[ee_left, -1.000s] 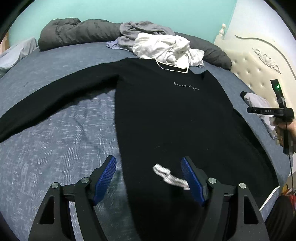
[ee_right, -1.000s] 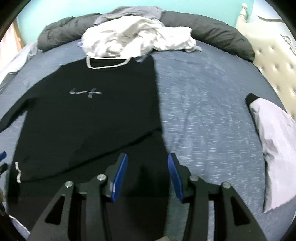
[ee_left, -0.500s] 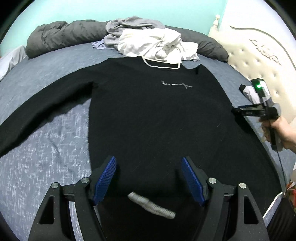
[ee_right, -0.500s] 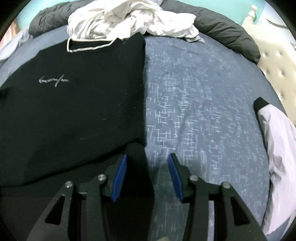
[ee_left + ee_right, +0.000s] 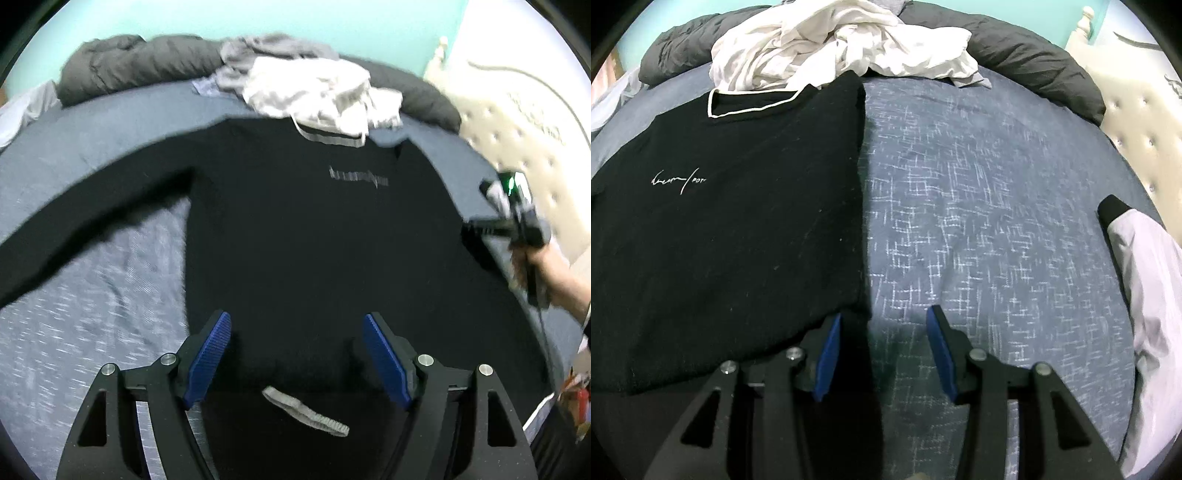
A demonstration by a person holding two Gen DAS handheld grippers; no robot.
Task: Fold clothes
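Left wrist view shows the black sweater [image 5: 303,240] spread flat on the blue bedspread [image 5: 92,295], 1 sleeve [image 5: 85,218] stretched out to the left, white-trimmed collar toward the pile of white clothes [image 5: 317,92]. The left gripper [image 5: 297,354] hangs over the hem with its jaws wide apart, holding nothing; a grey strip [image 5: 306,411] lies on the fabric just below them. The right gripper [image 5: 882,350], jaws parted and empty, straddles the sweater's folded right edge. A pale garment [image 5: 1145,295] lies well apart, near the tufted headboard [image 5: 1137,122].
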